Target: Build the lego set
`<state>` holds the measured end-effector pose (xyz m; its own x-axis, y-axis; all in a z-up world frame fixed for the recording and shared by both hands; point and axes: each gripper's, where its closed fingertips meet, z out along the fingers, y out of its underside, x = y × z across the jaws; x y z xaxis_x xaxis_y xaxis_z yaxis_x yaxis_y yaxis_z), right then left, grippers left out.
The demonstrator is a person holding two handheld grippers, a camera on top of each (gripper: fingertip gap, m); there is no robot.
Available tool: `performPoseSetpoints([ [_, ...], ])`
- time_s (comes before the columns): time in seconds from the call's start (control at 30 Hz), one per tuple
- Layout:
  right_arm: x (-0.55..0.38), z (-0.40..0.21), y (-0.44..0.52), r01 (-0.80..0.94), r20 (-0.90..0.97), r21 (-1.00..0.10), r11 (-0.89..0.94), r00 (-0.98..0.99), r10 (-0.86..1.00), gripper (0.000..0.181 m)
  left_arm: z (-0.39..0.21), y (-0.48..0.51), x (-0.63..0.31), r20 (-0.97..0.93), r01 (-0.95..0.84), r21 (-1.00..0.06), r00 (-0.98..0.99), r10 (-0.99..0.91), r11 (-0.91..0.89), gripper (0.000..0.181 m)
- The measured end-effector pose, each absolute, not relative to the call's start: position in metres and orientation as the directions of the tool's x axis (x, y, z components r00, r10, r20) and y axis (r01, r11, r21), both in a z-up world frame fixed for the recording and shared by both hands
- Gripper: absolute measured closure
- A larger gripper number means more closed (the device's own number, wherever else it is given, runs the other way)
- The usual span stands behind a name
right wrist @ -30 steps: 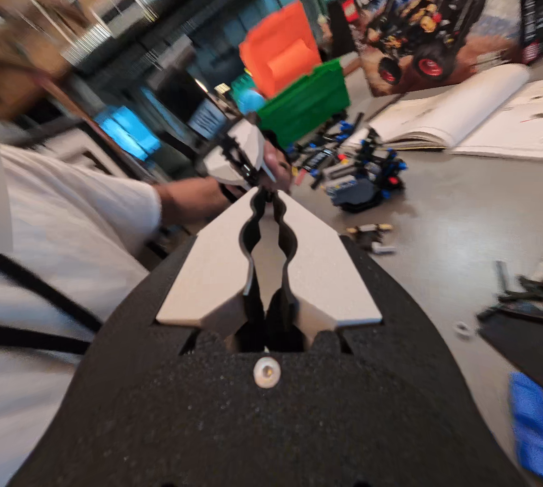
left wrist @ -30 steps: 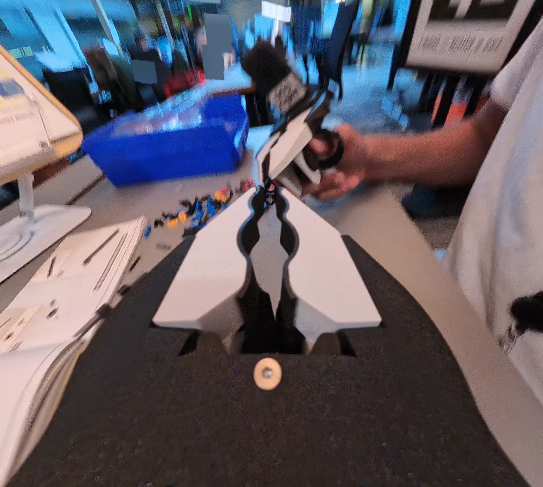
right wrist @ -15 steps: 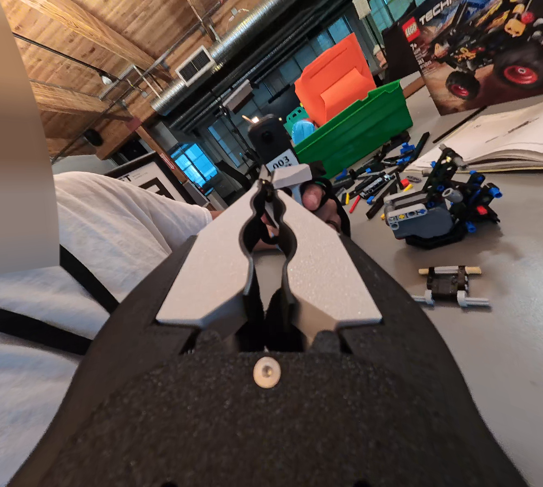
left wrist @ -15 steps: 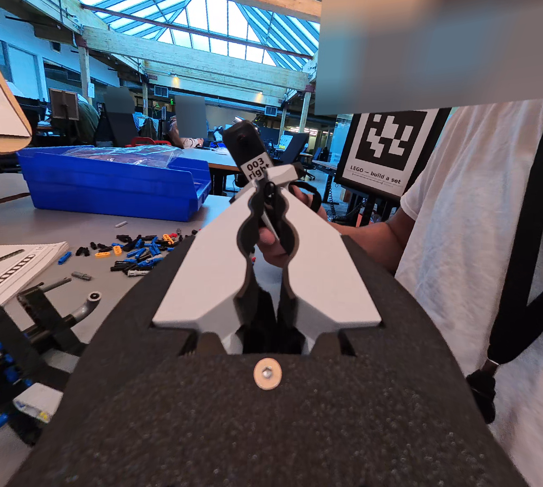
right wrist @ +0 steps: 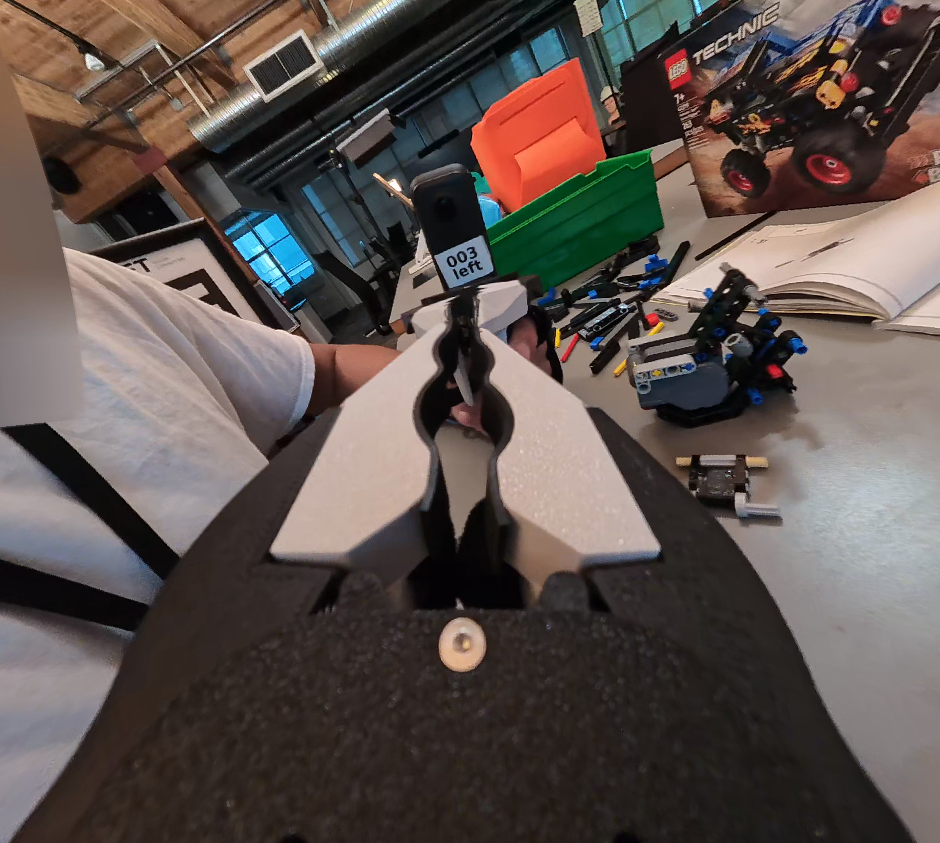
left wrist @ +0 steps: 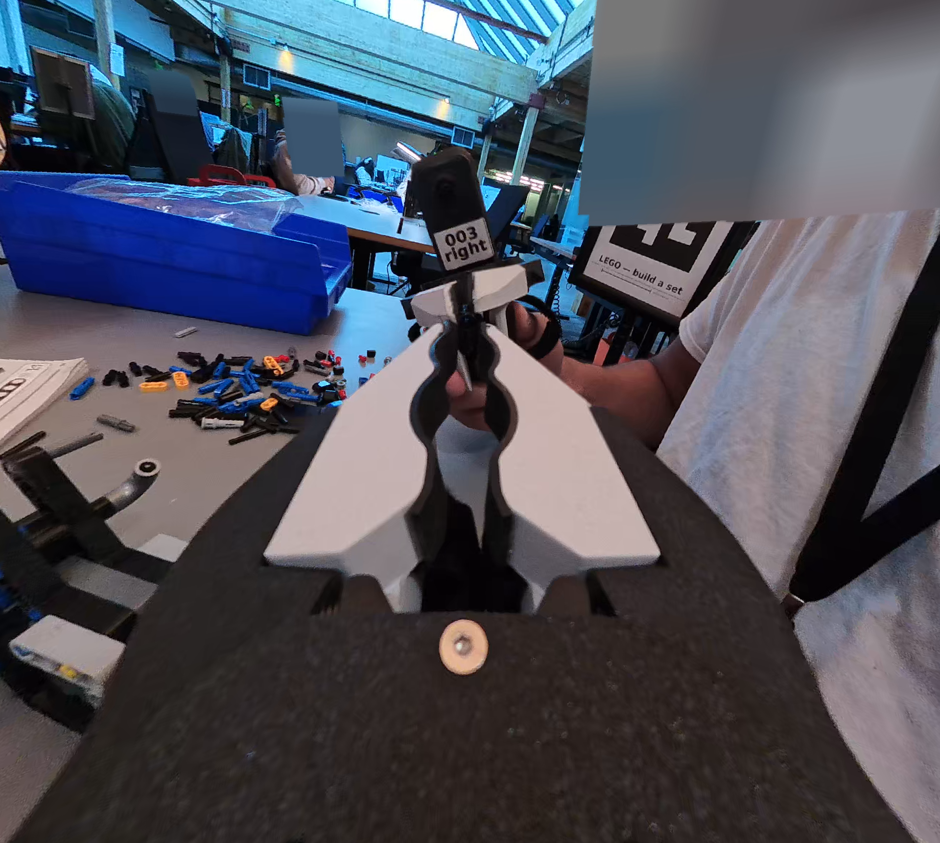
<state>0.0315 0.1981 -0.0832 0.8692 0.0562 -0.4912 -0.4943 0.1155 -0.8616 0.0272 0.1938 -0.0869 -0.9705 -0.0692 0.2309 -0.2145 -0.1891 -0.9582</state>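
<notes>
Facing tip to tip above the surface [right wrist: 839, 411]: left tongs [left wrist: 465, 335] and right tongs [right wrist: 464, 327], both closed, gripping nothing discernible. Sitting at 2 o'clock: lego model [right wrist: 712, 365]. Risking tip collision, delaying pickup.

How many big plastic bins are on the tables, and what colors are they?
2. A blue bin sits at the table's far edge behind the loose pieces; a green bin stands beside the set's box. More may be hidden out of view.

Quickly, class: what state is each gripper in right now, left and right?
Left gripper: shut, its tips meeting the other gripper's tips; anything pinched cannot be told.
Right gripper: shut; likewise unclear.
</notes>
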Motion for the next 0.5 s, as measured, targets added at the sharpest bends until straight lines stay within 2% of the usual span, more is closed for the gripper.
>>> performPoseSetpoints([
  [0.13,0.034,-0.075,0.197,-0.505,-0.503,-0.844,0.178,0.862,0.06,0.178,-0.078,0.193,0.03,0.345,-0.326,-0.903,-0.938,-0.021,-0.279,0.175],
  [0.33,0.041,-0.067,0.197,-0.384,-0.409,-0.889,0.249,0.911,-0.055,0.178,-0.069,0.194,0.036,0.51,-0.509,-0.766,-0.853,0.111,-0.393,0.176],
  [0.5,0.041,-0.068,0.201,-0.282,-0.314,-0.931,0.229,0.943,-0.115,0.177,-0.069,0.196,0.036,0.527,-0.537,-0.745,-0.837,0.143,-0.396,0.176],
])
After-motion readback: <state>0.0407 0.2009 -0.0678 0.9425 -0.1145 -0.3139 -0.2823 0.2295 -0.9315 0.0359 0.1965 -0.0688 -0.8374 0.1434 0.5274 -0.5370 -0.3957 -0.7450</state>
